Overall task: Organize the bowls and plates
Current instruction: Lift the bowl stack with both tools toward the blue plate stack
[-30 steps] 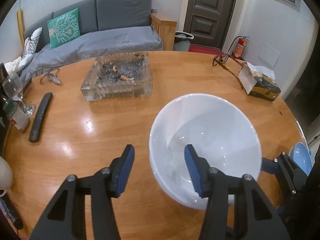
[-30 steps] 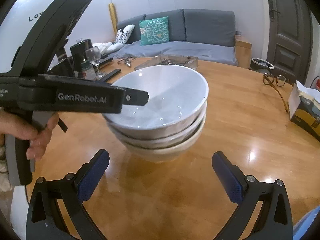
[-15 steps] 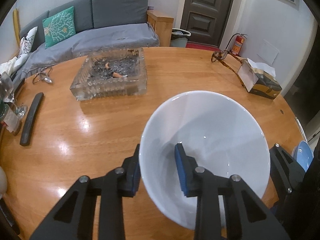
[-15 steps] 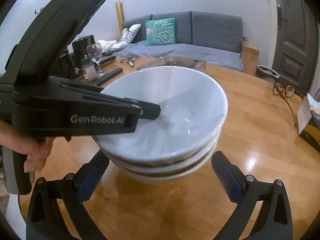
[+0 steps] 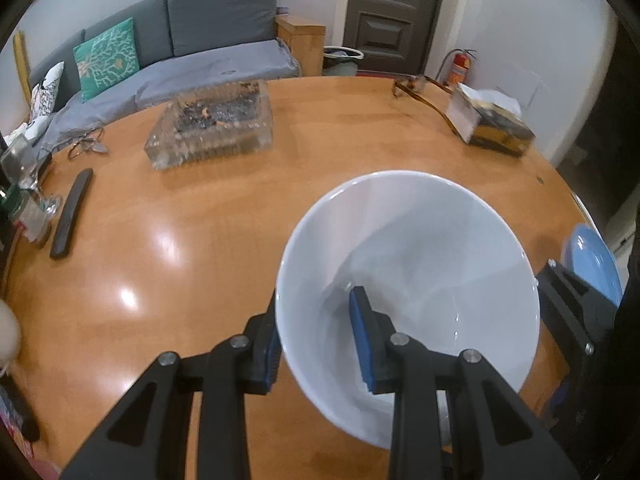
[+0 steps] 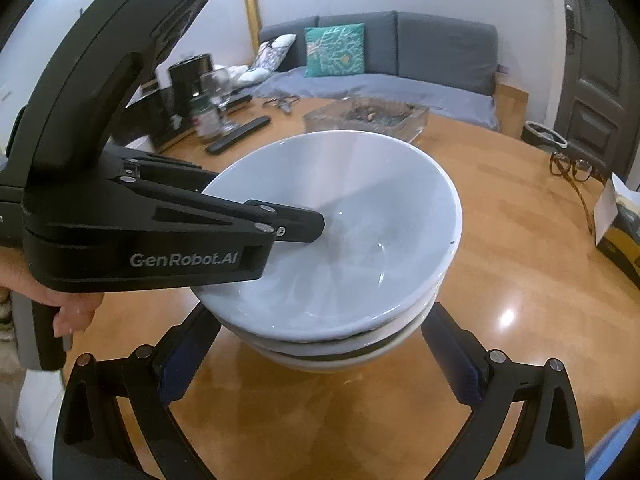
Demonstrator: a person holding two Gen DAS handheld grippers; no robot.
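Observation:
A stack of white bowls (image 6: 340,248) hangs above the round wooden table (image 6: 520,240). My left gripper (image 5: 316,344) is shut on the near rim of the bowl stack (image 5: 412,256), one pad inside and one outside; it also shows in the right wrist view (image 6: 296,228). My right gripper (image 6: 320,364) is open, its fingers spread either side of the stack's base and not touching it. A blue plate (image 5: 592,264) lies at the table's right edge.
A glass ashtray (image 5: 212,132) sits at the table's middle back. A black remote (image 5: 72,212), a wine glass (image 5: 24,168) and a bottle stand at the left. Glasses (image 5: 416,88) and a tissue box (image 5: 492,124) are at the back right. A grey sofa stands behind.
My left gripper shut on the bowl rim and raised the stack off the table, tilting it. The right gripper came closer under the stack and stayed open.

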